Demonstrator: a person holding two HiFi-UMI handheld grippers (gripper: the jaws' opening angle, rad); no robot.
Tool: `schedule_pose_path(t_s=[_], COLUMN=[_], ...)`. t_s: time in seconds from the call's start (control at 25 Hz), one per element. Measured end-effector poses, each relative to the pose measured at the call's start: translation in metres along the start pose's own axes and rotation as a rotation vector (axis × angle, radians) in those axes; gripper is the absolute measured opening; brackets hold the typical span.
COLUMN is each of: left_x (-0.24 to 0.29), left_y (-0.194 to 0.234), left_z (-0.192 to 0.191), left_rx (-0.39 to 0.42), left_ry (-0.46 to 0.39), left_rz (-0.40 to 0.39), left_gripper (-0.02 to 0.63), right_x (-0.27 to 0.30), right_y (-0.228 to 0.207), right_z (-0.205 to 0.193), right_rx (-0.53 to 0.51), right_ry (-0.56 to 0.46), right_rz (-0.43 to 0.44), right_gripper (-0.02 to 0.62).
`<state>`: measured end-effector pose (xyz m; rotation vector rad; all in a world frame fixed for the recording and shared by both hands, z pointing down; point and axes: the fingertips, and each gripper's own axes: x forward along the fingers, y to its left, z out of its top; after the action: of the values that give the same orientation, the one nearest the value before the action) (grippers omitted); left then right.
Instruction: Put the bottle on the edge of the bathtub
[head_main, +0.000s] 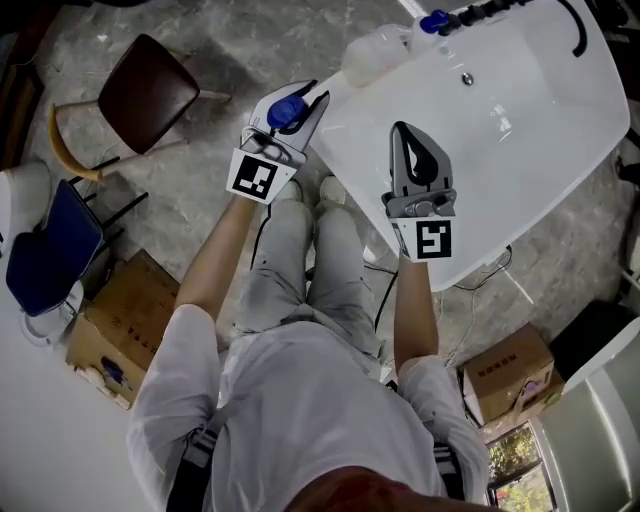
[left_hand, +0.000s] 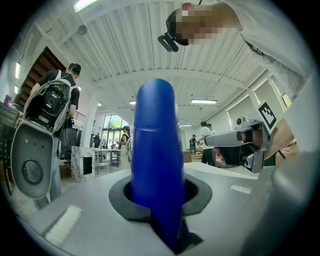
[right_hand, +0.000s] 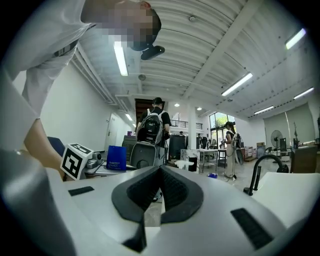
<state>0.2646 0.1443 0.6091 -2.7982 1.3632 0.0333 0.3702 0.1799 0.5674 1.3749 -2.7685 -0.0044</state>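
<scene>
Bottle (left_hand: 155, 160): blue, rounded top, clamped in left gripper (head_main: 298, 110); jaws only narrowly parted, pads pressing its lower body, grip looks firm. Long axis runs fwd along the jaws, pointing approx 1 o'clock in head view. Posn: in the air at approx 11 o'clock from the person, just beside the near-left corner of bathtub (head_main: 540, 150), not yet resting on it. Rim lies at 2–3 o'clock from the claw, close by. Right gripper (head_main: 408, 135): at 1 o'clock, over the tub's near rim, jaws fully together, nothing between them. Judgement: carry stage; left side does the placing, a short shift toward 2 o'clock, then stand bottle upright on the rim. Risk: tall bottle may tip on release. Farther off, 12–1 o'clock: tap fittings (head_main: 480, 15) at tub's far end.
</scene>
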Motion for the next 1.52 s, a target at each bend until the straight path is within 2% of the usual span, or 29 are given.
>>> schedule_pose_path(t_s=[0.32, 0.52, 0.72, 0.84, 1.0, 1.12, 1.2, 1.36, 1.52], left_x=[0.033, 0.052, 0.066, 0.069, 0.076, 0.077, 0.079, 0.078, 0.079], left_y=[0.004, 0.001, -0.008, -0.012, -0.012, -0.013, -0.014, -0.017, -0.019], left_z=[-0.100, -0.143, -0.161, -0.166, -0.167, -0.170, -0.170, -0.172, -0.168], left_rx=[0.007, 0.015, 0.006, -0.028, 0.008, -0.001, 0.005, 0.042, 0.077], left_ry=[-0.001, 0.016, 0.001, 0.030, 0.040, 0.058, 0.069, 0.096, 0.120], left_rz=[-0.080, -0.132, -0.166, -0.169, -0.178, -0.180, -0.196, -0.213, -0.228], left_gripper=[0.081, 0.081, 0.081, 0.081, 0.087, 0.095, 0.130, 0.262, 0.348], right_x=[0.002, 0.002, -0.001, -0.005, -0.007, -0.009, -0.009, -0.012, -0.017], right_y=[-0.017, -0.021, -0.026, -0.029, -0.034, -0.030, -0.029, -0.028, -0.029], right_z=[-0.085, -0.116, -0.128, -0.130, -0.129, -0.130, -0.128, -0.125, -0.117], right_rx=[-0.004, 0.004, 0.031, 0.033, 0.057, 0.072, 0.078, 0.086, 0.089], right_ry=[0.007, 0.017, 0.030, 0.046, 0.049, 0.061, 0.063, 0.071, 0.082], right_rz=[-0.050, -0.072, -0.097, -0.103, -0.118, -0.111, -0.106, -0.100, -0.096], right_gripper=[0.002, 0.001, 0.000, 0.000, 0.001, 0.001, 0.001, 0.002, 0.001])
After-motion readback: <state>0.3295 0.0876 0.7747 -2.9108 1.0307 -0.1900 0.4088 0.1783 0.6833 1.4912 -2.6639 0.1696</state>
